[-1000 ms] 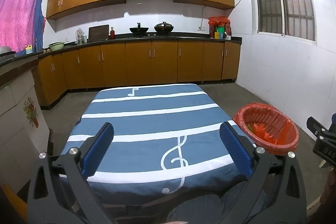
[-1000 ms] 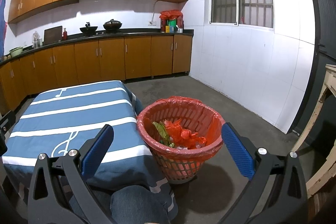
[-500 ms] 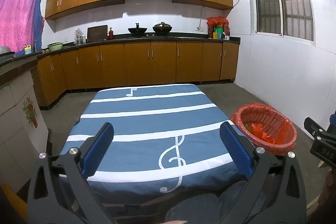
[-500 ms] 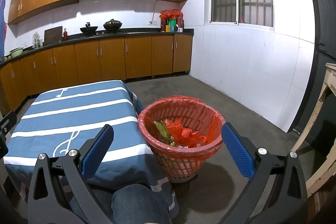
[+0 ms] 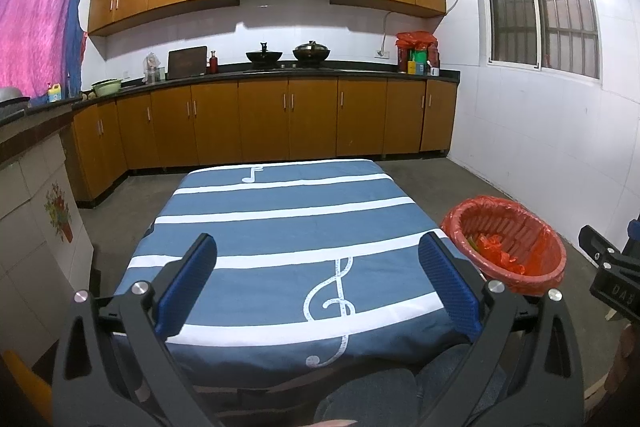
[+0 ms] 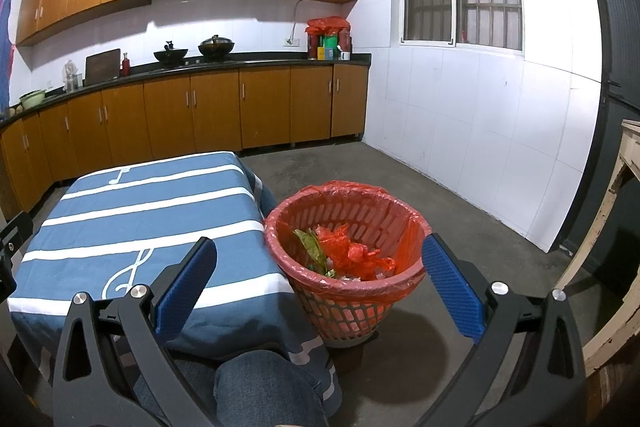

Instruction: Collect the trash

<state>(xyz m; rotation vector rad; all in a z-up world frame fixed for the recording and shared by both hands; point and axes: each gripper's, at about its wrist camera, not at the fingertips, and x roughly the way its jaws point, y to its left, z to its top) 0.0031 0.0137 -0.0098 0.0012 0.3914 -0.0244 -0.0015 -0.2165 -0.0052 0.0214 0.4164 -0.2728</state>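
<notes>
A red mesh trash basket (image 6: 404, 215) lined with a red bag stands on the floor to the right of the table; it also shows in the left wrist view (image 5: 548, 247). Inside lie crumpled red plastic (image 6: 356, 253) and green leaves (image 6: 310, 247). My right gripper (image 6: 318, 259) is open and empty, held above and in front of the basket. My left gripper (image 5: 318, 259) is open and empty over the near end of the table with the blue striped cloth (image 5: 280, 223). No trash shows on the cloth.
Wooden kitchen cabinets and a dark counter (image 5: 280, 71) with pots run along the back wall. A white tiled wall (image 6: 480, 131) is at right, and a wooden frame (image 6: 616, 227) at the far right. The person's knee (image 6: 264, 387) is below the table edge.
Both views have shifted slightly; the basket sits a little lower and nearer in the right wrist view. Both grippers stay open and empty.
</notes>
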